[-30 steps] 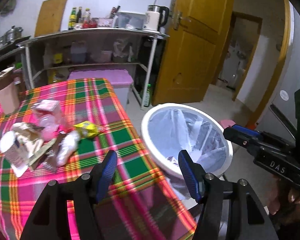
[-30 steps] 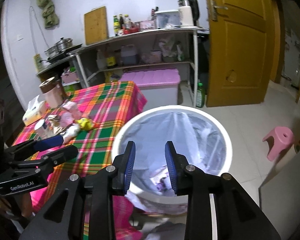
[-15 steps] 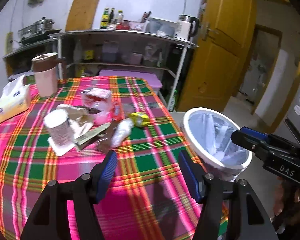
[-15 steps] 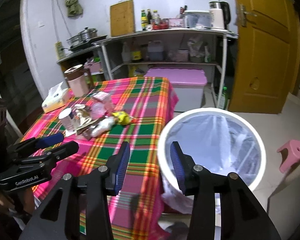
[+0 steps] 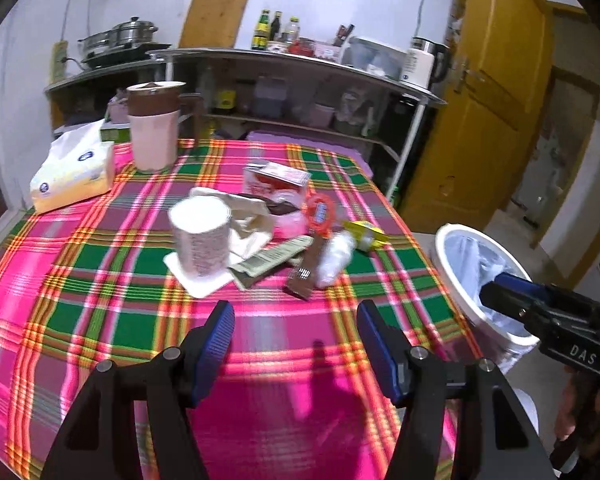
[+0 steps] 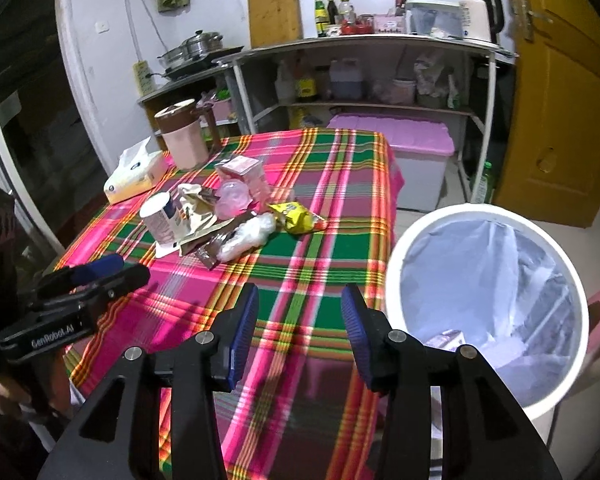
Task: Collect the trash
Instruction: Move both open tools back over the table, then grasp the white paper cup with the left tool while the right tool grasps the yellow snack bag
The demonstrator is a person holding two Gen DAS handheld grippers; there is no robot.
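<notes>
Both tools are empty: the left hand-held gripper (image 5: 294, 338) stands wide over the near part of the cloth, and the right hand-held gripper (image 6: 300, 326) is partly spread with nothing between its jaws, hanging between the counter edge and the white round plastic bin lined with a pale bag (image 6: 396, 280).

The trash sits in one tight heap mid-counter: a white paper cup on a square coaster (image 5: 201, 240), crumpled beige paper (image 5: 248, 220), a brown foil wrapper (image 5: 302, 280), a clear crumpled plastic bag (image 5: 334, 258), a yellow snack packet (image 5: 366, 234) and a pink carton (image 5: 276, 182).

The likely trouble is the overlap. A pinch into the heap may catch two pieces, or drag the wrapper and knock the cup over. The thin bag may slip from the pads. The yellow tissue pack (image 5: 74, 174) and the pink jug with a brown lid (image 5: 154, 126) are not trash and stand near enough to be swept up by mistake.

The counter wears a pink-and-green plaid cloth (image 5: 100, 280) that could bunch under a scraping finger. Behind it are metal shelves with bottles and a kettle (image 6: 380, 44), a pink-lidded box (image 6: 392, 132) and a yellow door (image 6: 560, 100).
</notes>
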